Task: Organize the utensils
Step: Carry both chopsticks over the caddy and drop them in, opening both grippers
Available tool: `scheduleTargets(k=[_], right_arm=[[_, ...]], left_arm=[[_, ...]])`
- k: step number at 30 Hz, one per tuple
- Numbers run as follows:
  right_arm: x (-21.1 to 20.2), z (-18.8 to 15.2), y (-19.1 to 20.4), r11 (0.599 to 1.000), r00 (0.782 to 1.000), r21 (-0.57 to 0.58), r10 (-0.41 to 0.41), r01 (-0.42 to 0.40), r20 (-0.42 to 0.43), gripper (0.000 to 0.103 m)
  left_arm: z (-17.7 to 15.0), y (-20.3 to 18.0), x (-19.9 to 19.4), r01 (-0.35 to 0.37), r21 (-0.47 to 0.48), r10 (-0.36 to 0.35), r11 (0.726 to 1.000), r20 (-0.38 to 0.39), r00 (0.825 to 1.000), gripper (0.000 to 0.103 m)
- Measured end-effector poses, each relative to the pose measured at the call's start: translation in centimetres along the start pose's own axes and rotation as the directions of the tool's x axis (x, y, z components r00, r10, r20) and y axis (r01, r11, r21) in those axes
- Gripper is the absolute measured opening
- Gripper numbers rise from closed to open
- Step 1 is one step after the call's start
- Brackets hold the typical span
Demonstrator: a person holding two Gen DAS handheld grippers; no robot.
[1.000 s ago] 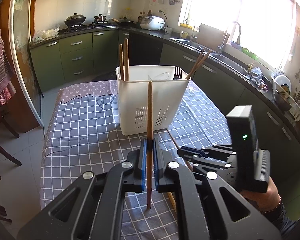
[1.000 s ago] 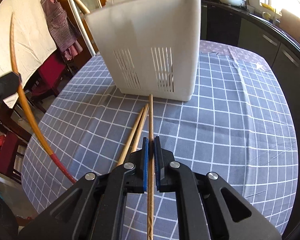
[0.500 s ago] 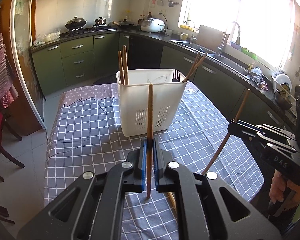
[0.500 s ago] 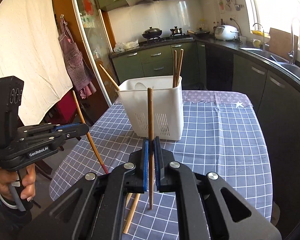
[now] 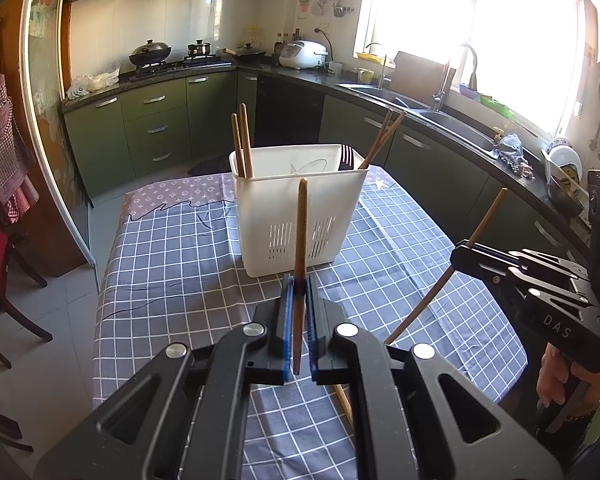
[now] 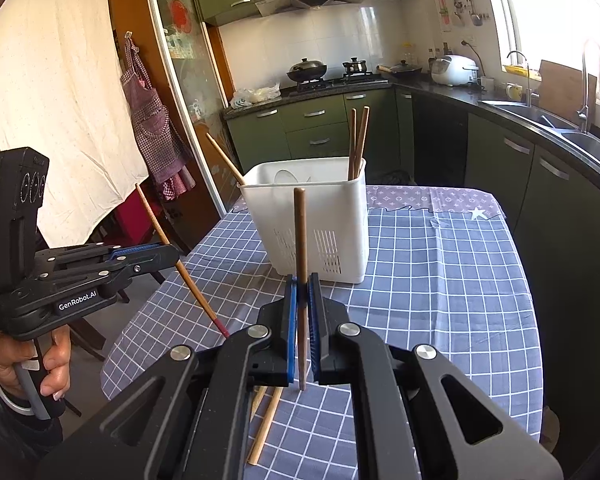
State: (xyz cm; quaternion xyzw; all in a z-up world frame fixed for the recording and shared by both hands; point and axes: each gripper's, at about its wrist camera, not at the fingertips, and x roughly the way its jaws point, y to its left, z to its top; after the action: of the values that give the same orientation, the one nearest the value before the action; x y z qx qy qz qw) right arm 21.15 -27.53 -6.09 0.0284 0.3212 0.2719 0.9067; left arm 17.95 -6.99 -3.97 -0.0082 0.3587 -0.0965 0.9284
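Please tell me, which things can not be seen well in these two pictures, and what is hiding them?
- Inside of the white caddy: both views, its own walls hide its contents' lower parts.
- Loose chopsticks on the table: right wrist view, the right gripper covers their upper ends.
- Fork: left wrist view, only the tines show above the rim.
- Left gripper's chopstick: left wrist view, the left gripper hides its lower end.

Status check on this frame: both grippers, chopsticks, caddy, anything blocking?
Left gripper shut on a chopstick, right gripper shut on another. White caddy upright ahead, partly filled. Two loose chopsticks on the tablecloth. Path to caddy unobstructed.
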Motion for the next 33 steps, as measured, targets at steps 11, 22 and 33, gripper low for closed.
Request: scheduleTargets(k=[11,22,33], right_arm=[[-0.6,1.4,0.6,0.999,1.0,-0.029,0.023,-0.022,0.018,0.006],[-3.1,5.6,2.0,0.995,0.995,-0.096,0.047,-0.039,0.088,0.006],[-5.8,11.6,3.2,0.99,0.977,-0.14,0.061,-0.033,0.202,0.006]], left_arm=[[1.0,0.2,-0.8,0.019,0.007,-0.019,1.0,0.006,1.0,0.006],[4.3,-0.3,-2.9,0.039,0.043,-0.041,0.998,0.047,0.998,0.006],[9.9,-0.9,-6.2,0.051,0.066,-0.06,0.996,0.138,0.989,0.006]])
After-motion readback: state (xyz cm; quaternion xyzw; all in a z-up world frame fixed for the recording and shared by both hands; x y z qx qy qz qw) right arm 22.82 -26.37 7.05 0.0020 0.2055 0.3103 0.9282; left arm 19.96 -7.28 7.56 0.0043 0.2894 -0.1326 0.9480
